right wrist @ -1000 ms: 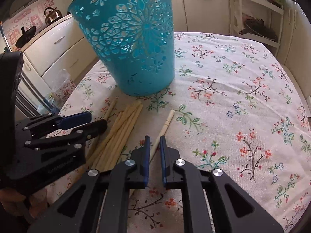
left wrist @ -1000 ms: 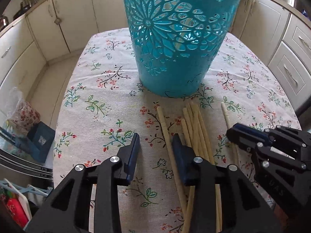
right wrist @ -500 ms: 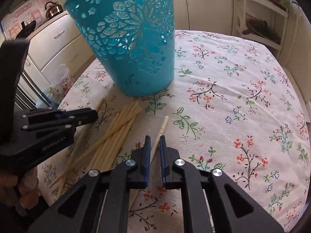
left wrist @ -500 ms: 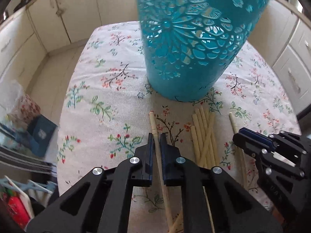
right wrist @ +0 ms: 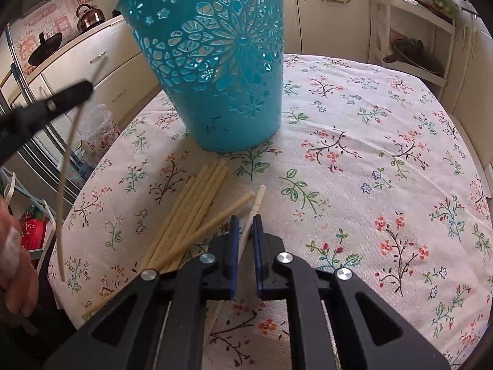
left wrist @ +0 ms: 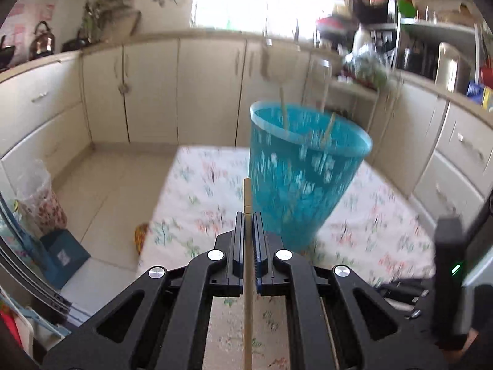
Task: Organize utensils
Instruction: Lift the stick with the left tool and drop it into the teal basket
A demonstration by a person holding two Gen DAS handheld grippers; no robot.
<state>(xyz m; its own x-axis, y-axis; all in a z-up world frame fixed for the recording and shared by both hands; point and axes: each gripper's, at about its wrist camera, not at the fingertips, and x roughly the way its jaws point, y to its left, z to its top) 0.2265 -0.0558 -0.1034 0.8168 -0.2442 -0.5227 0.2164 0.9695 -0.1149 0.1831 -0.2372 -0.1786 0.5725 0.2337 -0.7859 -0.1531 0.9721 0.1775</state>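
The left gripper (left wrist: 247,215) has closed on one stick (left wrist: 247,265) and lifted it off the cloth (right wrist: 369,123); next it goes into the blue basket (left wrist: 295,185) at frame centre. The right gripper (right wrist: 245,220), jaws narrow, rests around a white stick (right wrist: 257,200). The pile (right wrist: 191,212) remains lower left, clear of the basket.
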